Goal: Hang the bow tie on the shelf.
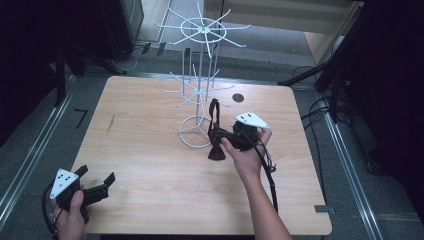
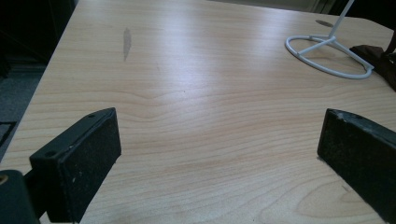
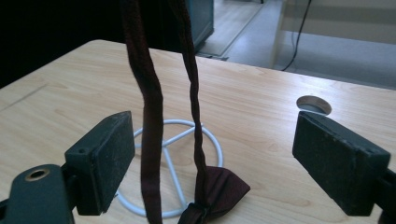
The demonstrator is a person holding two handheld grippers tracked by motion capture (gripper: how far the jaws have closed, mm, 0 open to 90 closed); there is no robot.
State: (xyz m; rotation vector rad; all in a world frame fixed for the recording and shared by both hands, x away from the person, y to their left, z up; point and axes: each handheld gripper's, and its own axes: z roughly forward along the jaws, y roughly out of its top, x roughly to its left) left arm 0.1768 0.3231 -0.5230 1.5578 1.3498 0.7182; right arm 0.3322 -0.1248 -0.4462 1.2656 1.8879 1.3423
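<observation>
While bow tie (image 3: 154, 116) hangs between wide right jaws, ungripped, left jaws wide, empty.

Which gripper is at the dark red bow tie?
The right gripper, by the white wire rack; the dark red bow tie's straps hang between its open jaws. The left gripper rests at the table's near corner.

The left gripper (image 1: 97, 182) sits low at the table's near left corner, jaws wide apart, held in the left hand (image 1: 70, 215). The right forearm (image 1: 262, 202) stretches forward toward mid-table, the right gripper (image 1: 220, 134) pointing left with jaws spread.
</observation>
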